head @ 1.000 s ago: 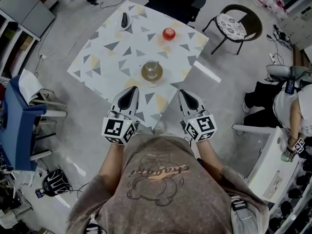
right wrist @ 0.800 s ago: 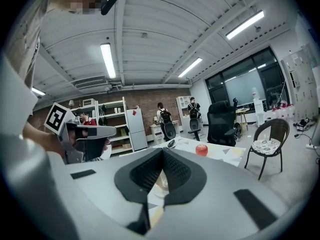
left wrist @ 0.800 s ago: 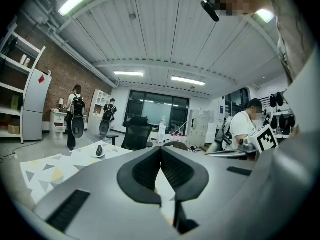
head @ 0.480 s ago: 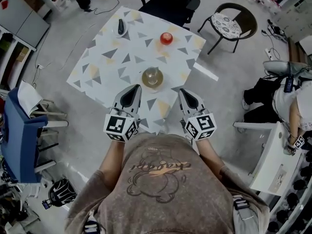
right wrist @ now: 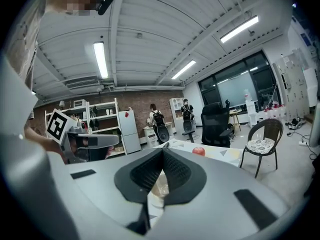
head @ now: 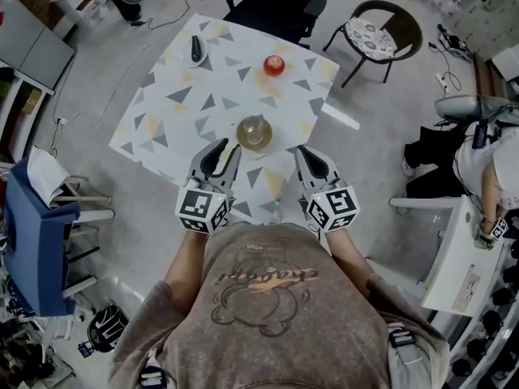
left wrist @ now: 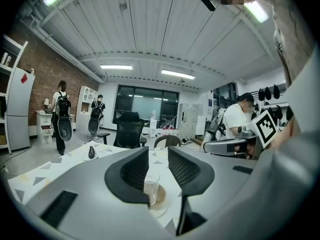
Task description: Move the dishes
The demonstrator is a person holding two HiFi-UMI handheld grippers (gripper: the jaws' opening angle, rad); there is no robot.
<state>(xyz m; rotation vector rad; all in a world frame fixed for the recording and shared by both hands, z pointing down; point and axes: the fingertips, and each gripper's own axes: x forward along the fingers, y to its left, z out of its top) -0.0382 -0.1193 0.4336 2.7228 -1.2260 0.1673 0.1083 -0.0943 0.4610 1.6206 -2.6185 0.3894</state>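
The glass [head: 255, 126] on its saucer [head: 242, 140] stands on the table [head: 174, 108] just ahead of both grippers. The left gripper [head: 229, 147] has just been parting its fingers, with nothing between them, and the right gripper [head: 302, 151] is clenched empty. It would be best to spread wider, come in level and grip the saucer's rim so the glass stays upright.

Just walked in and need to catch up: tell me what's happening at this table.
A person stands at the near edge of the patterned table with a gripper in each hand. The left gripper has just been opening its jaws, with nothing between them; the right gripper is shut and empty. Both point toward a glass on a brown saucer just ahead, neither touching it. A red fruit and a dark object on a small plate sit farther back, untouched.
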